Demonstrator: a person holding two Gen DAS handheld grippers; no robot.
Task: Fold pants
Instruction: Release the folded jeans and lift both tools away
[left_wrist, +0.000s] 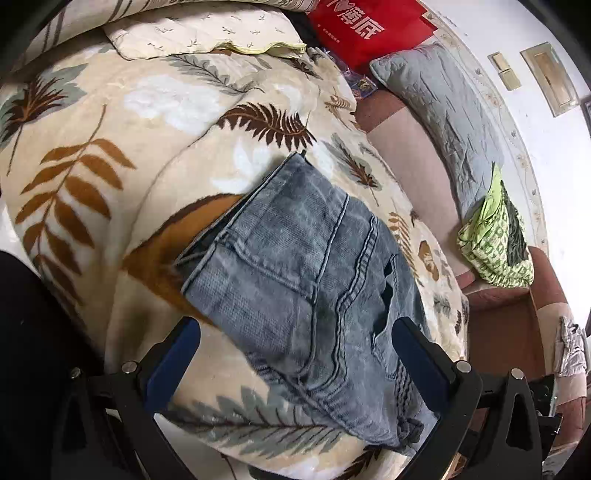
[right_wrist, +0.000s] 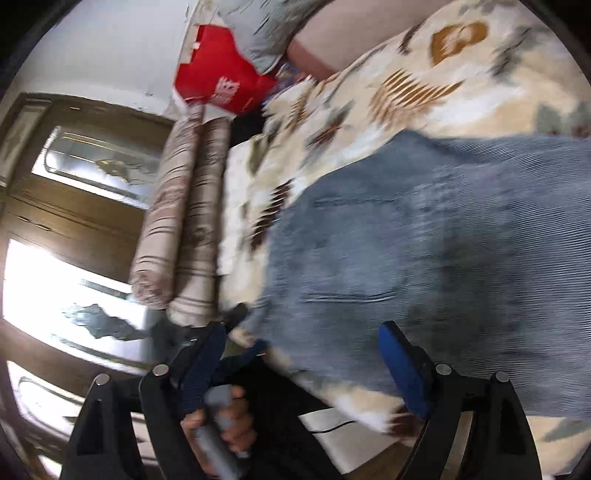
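Your faded blue-grey denim pants (left_wrist: 295, 266) lie already doubled into a compact bundle on the cream fleece blanket printed with brown and grey-green leaves (left_wrist: 110, 122), waistband and back pocket uppermost in the left wrist view. Your left gripper (left_wrist: 295, 350) has its blue-padded jaws wide apart, straddling the near end of the bundle, with cloth between them but neither pad pressing on it. Your right gripper (right_wrist: 303, 362) is just as wide apart at the blanket's edge, nothing held; its view is blurred, so you cannot read the denim's (right_wrist: 424, 240) edges there. The likely step is one more fold or a tidy-up, so pick your grip before closing: take both layers at a corner of the near end, not just the top one, or the bundle will peel open. Steady the right hand first, then pinch the matching corner. Lift both together and lay the fold square; thick seams may spring back, so press them flat.
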